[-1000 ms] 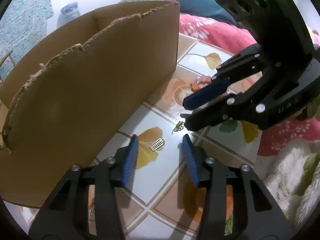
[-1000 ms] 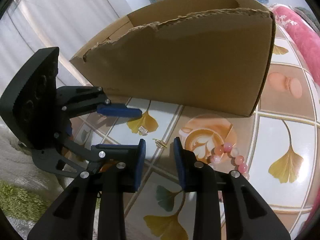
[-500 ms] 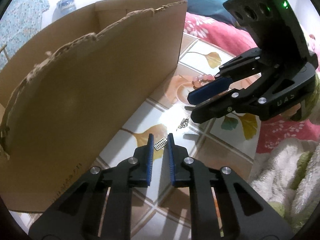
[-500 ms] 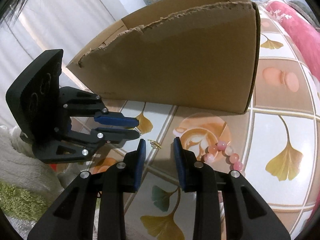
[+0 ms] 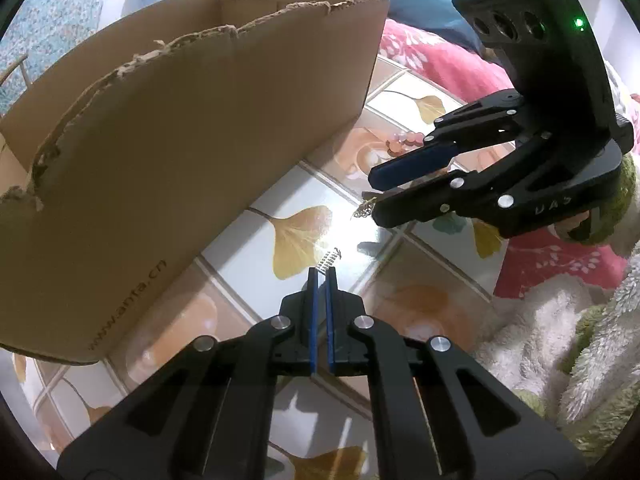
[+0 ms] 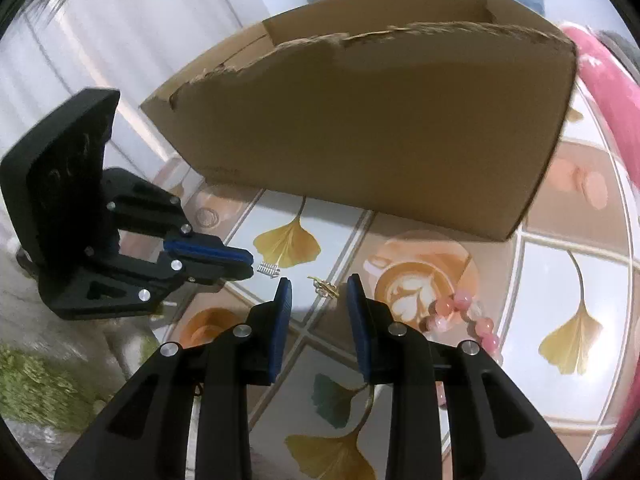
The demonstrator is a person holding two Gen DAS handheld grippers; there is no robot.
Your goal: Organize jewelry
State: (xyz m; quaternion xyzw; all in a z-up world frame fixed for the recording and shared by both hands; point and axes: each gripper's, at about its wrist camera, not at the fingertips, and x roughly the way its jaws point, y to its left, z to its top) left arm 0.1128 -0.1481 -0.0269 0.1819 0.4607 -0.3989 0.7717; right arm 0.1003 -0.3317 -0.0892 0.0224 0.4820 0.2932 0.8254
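Both tilt steeply down: left gripper (image 5: 323, 270) jaws pinch the silver clasp (image 5: 329, 259); right gripper (image 6: 319, 294) jaws gape.

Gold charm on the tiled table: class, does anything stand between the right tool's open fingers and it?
Nothing visible does. The gold charm lies on bare table just ahead of the right tool, between its open fingertips. The bead bracelet lies off to one side.

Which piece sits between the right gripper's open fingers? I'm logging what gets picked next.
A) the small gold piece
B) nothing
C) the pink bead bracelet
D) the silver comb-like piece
A: the small gold piece lies on the tabletop between the right gripper fingers, untouched.
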